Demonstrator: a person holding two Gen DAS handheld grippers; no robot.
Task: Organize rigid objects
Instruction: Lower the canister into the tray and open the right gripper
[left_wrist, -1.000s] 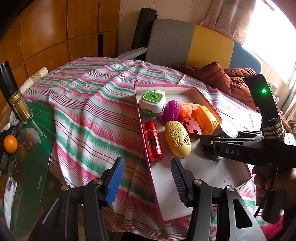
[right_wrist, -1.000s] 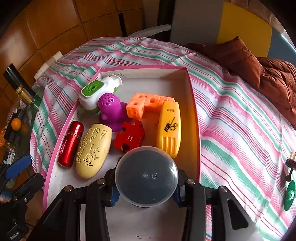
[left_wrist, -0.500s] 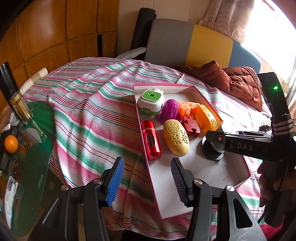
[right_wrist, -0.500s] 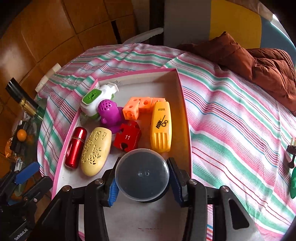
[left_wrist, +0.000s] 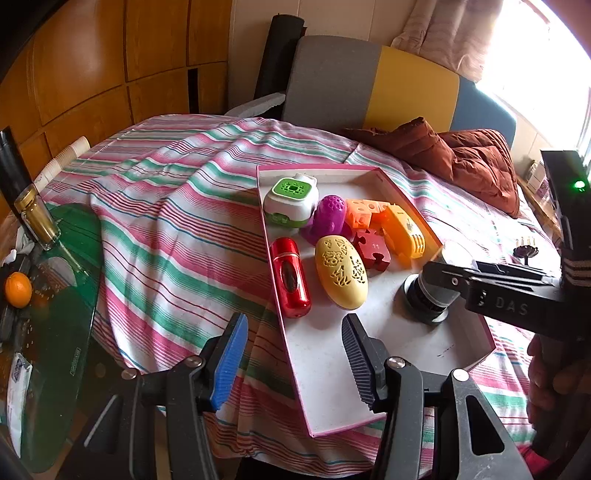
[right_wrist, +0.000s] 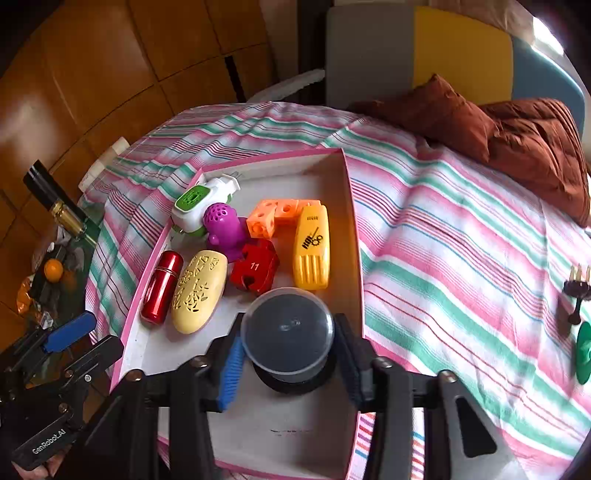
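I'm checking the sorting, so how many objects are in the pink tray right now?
8. Back row: green-white device, purple toy, orange cubes, yellow comb. In front: red canister, yellow oval, red puzzle piece, domed jar between the right gripper's closing jaws.

Home: striped tablecloth (left_wrist: 177, 221), cushioned chair (left_wrist: 369, 85), curtain (left_wrist: 443, 33).

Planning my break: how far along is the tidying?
Seven small items lie in the pink tray. The right tool is closing on the round jar, set on the tray floor. A small dark item on the striped cloth remains. Left tool open, empty.
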